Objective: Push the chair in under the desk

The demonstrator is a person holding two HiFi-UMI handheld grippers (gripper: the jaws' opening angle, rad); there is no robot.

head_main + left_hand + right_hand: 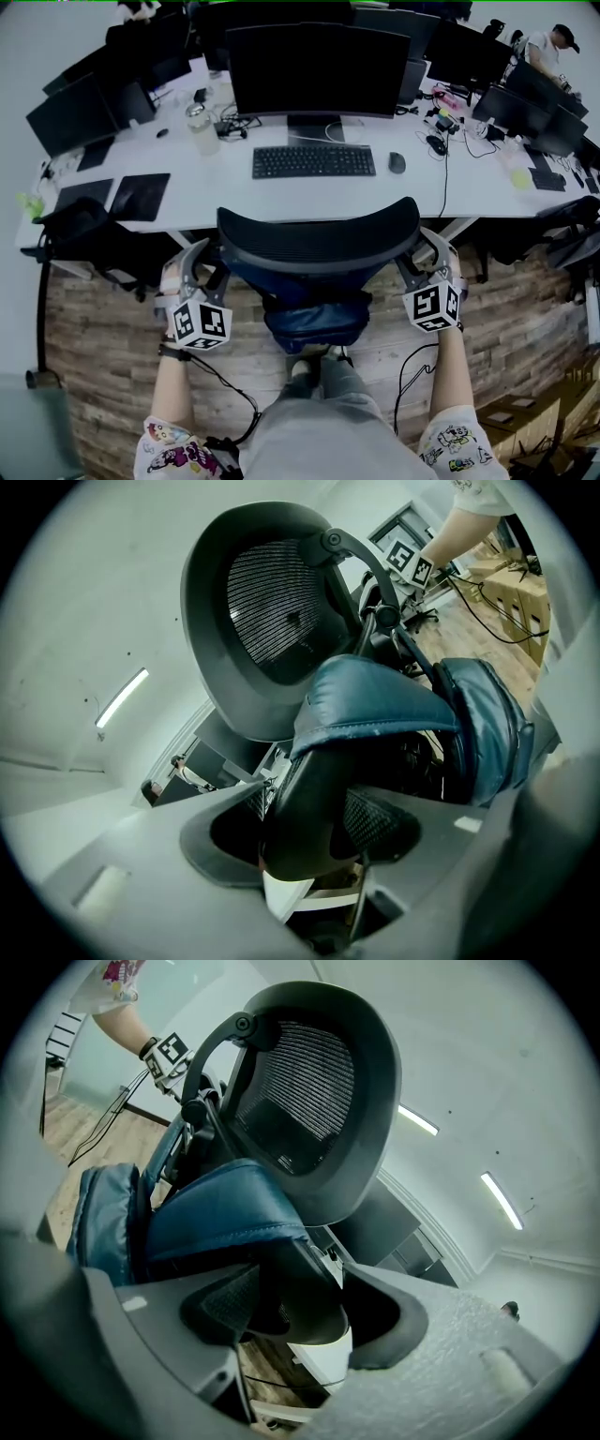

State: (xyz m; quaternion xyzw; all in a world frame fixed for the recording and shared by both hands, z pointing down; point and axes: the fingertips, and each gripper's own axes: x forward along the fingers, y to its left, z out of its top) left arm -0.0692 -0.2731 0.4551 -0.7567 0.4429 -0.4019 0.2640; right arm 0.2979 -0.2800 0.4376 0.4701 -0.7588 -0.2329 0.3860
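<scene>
Bottom centre of the head view: your knee stands right behind the chair, so you are squared up to push straight ahead.

Left gripper, lower left of centre: jaws spread wide but closed on the left armrest, which fills the gap pad to pad in the left gripper view.

Right gripper, lower right of centre: same grip, mirrored. Its jaws are wide and clamped on the right armrest.

Judgement: gripping both sides at equal height keeps the chair from swivelling or veering on its casters as you push.

Blue cushion hangs against the back of the backrest, between the two grippers, clear of both grips.

The chair sits mid-frame, facing the desk. Its backrest top overlaps the desk's front edge in the picture. How far the seat is under I cannot tell; I judge some travel is left.

Beyond, on the desk: keyboard, mouse, then monitor. All lie back from the edge, so the push should not disturb them.
</scene>
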